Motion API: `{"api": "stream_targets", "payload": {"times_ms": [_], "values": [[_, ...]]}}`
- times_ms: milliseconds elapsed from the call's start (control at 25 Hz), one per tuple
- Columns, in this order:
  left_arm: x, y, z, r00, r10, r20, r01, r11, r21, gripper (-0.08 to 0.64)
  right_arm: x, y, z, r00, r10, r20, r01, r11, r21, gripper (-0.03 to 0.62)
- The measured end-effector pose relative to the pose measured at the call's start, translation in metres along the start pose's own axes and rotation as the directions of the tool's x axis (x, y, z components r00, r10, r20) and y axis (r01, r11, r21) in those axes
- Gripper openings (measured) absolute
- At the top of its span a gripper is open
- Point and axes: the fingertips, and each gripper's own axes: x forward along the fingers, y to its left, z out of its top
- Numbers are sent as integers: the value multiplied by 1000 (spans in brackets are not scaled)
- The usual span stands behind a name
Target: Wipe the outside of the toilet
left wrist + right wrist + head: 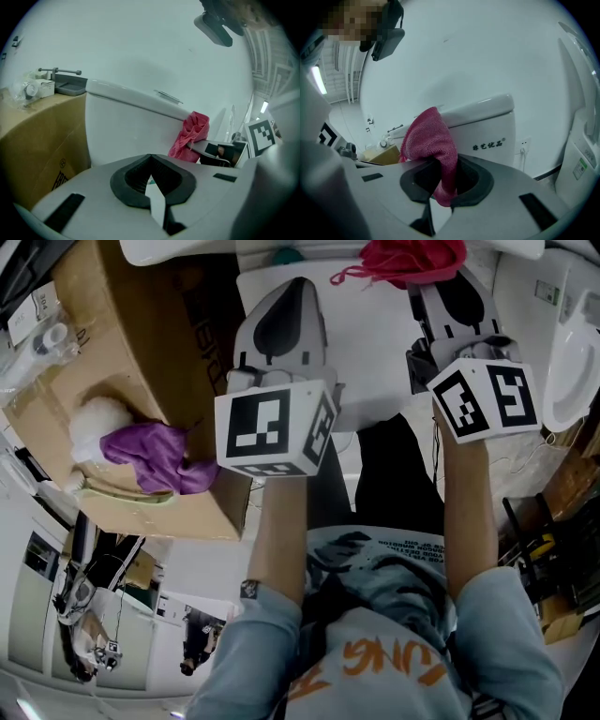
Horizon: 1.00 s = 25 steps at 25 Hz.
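The white toilet (375, 352) stands straight ahead of me; its tank (131, 126) fills the middle of the left gripper view and carries print in the right gripper view (490, 133). My right gripper (448, 282) is shut on a red cloth (433, 145), which bunches up above the jaws. The cloth (412, 259) hangs close to the tank and shows beside it (192, 136) in the left gripper view. My left gripper (296, 287) hovers over the toilet's left side, jaws together with nothing between them (150, 161).
A cardboard box (122, 352) stands tight against the toilet's left, with a purple cloth (155, 456) and a white fluffy thing (98, 423) on it. Small fittings (47, 86) lie on the box top. A second white toilet (572, 362) stands at the right.
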Motion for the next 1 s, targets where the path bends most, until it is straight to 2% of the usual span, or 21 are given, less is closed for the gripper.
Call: {"api": "stream_targets", "payload": {"times_ms": [360, 600, 800, 1000], "values": [[20, -43, -5, 998, -57, -37, 59, 997, 43, 20, -23, -54, 5, 995, -94, 29, 93, 995, 32, 72], [30, -65, -6, 996, -76, -51, 79, 995, 63, 20, -33, -79, 11, 992, -119, 39, 118, 993, 25, 72], [31, -68, -9, 996, -71, -52, 75, 995, 65, 20, -42, -98, 12, 987, -155, 46, 153, 987, 47, 72], [21, -53, -12, 999, -34, -40, 36, 998, 44, 20, -48, -99, 15, 984, -162, 70, 161, 987, 21, 71]]}}
